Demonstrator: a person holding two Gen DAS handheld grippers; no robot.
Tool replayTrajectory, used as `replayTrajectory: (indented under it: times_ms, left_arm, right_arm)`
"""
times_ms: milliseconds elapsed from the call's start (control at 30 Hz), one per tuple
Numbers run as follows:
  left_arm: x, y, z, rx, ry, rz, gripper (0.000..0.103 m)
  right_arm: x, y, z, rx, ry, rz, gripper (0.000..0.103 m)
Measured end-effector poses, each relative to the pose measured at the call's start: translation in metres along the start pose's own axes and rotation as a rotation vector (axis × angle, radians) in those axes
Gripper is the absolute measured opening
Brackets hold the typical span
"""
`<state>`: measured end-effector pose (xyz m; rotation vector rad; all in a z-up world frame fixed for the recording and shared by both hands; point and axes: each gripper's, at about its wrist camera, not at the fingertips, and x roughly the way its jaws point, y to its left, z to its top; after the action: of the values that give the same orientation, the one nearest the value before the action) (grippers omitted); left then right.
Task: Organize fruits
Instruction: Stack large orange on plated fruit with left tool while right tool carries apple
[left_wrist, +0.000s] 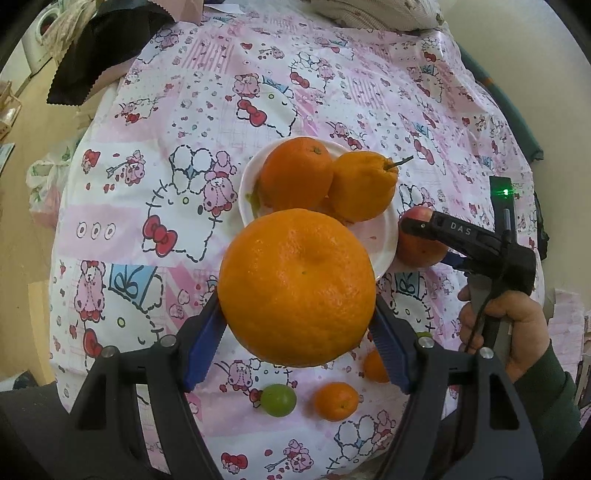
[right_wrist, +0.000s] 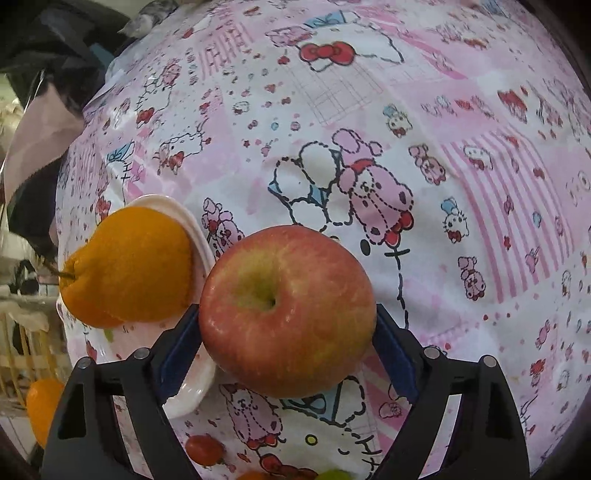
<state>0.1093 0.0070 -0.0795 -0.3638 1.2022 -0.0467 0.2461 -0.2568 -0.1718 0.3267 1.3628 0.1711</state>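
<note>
Left wrist view looks down on a white plate (left_wrist: 380, 236) resting on a pink cartoon-print cloth (left_wrist: 155, 155) that covers the tabletop. Two oranges sit on the plate: a round orange (left_wrist: 295, 170) at the far side and a knobbly orange with a stem (left_wrist: 364, 184) pressed against its right flank; a green smear shows at the plate's left rim. The plate's near half is hidden by the large orange (left_wrist: 297, 288), which the left gripper (left_wrist: 297, 332) carries, its blue pads pressing both sides of the fruit, above the cloth.

Loose on the cloth nearer the camera lie a green grape (left_wrist: 279, 400), a small mandarin (left_wrist: 337, 401) and another orange fruit (left_wrist: 375, 365) partly hidden behind the right-hand finger. Wide bare cloth lies left of and beyond the plate; the cloth's left edge drops away to a wooden floor (left_wrist: 33, 147).

Just right of the plate, touching its rim, is a red apple (right_wrist: 288, 310). The right gripper (right_wrist: 288, 325), held by a hand (left_wrist: 509, 325) in a dark green sleeve, straddles it. In the right wrist view the apple fills the space between the jaws, which stand wide; whether the pads press on it I cannot tell. Open cloth stretches right of and beyond the apple.
</note>
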Motion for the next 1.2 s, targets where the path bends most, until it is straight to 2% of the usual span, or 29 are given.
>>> replayTrajectory:
  times_ms: [100, 467, 733, 867, 1200]
  left_arm:
    - [-0.001, 0.002, 0.001, 0.002, -0.011, 0.01, 0.072]
    - [-0.005, 0.016, 0.0, -0.008, -0.048, 0.058, 0.072]
    - [-0.01, 0.024, 0.0, -0.019, -0.069, 0.075, 0.072]
    - [-0.013, 0.025, 0.0, -0.015, -0.078, 0.074, 0.072]
    - [-0.016, 0.017, 0.002, 0.016, -0.081, 0.066, 0.072]
  right_arm:
    - [-0.004, 0.003, -0.004, -0.024, -0.012, -0.017, 0.089]
    - [-0.042, 0.006, -0.018, -0.012, -0.073, 0.057, 0.089]
    - [-0.084, 0.026, -0.039, -0.059, -0.134, 0.147, 0.089]
    - [-0.102, 0.034, -0.059, -0.075, -0.154, 0.208, 0.089]
    - [-0.102, 0.043, -0.09, -0.096, -0.125, 0.259, 0.089]
